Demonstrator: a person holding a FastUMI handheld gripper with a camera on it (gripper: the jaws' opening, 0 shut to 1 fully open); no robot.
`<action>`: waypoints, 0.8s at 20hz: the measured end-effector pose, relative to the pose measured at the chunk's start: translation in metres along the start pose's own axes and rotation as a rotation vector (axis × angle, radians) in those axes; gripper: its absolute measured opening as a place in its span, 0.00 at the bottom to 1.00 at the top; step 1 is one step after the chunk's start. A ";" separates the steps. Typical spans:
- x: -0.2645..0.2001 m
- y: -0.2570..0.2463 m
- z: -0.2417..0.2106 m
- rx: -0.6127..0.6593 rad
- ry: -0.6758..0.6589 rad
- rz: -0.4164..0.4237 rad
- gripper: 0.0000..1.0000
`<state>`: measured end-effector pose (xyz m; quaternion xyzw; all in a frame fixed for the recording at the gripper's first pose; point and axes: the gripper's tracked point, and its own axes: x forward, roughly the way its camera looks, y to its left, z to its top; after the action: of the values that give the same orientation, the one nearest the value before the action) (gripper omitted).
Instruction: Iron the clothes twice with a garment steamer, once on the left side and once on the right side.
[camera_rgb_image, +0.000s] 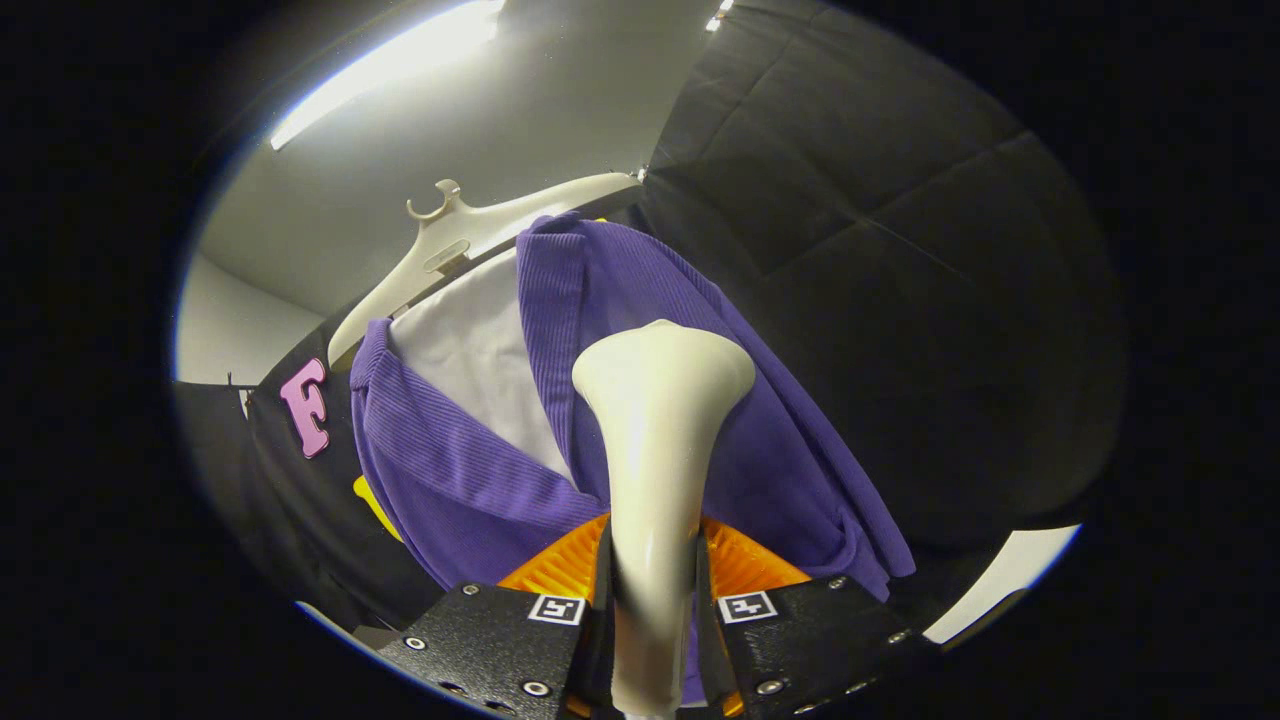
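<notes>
The gripper (652, 575) is clamped, both fingers pressing, on the garment steamer (660, 400); just beyond its head hangs the purple jacket (790, 440) on a hanger (450, 245).

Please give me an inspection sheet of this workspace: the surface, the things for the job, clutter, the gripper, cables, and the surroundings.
Surface: nothing seen.
Job's things: purple garment hangs open on a cream hanger over a white inner layer; the cream steamer stands between the fingers, its wide head against the garment's right front panel.
Clutter: nothing seen.
Gripper: gripper shut on the steamer's handle, both fingers pressing its sides.
Cables: nothing seen.
Surroundings: black cloth wall behind and beside the garment; pale ceiling with a lit strip light.
</notes>
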<state>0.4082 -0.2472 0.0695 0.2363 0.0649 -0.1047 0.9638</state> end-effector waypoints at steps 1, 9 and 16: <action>-0.001 -0.005 -0.005 0.001 0.013 -0.003 0.34; -0.017 -0.033 -0.043 -0.001 0.094 -0.020 0.34; -0.027 -0.052 -0.078 0.002 0.162 -0.041 0.34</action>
<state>0.3643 -0.2508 -0.0174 0.2434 0.1475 -0.1050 0.9529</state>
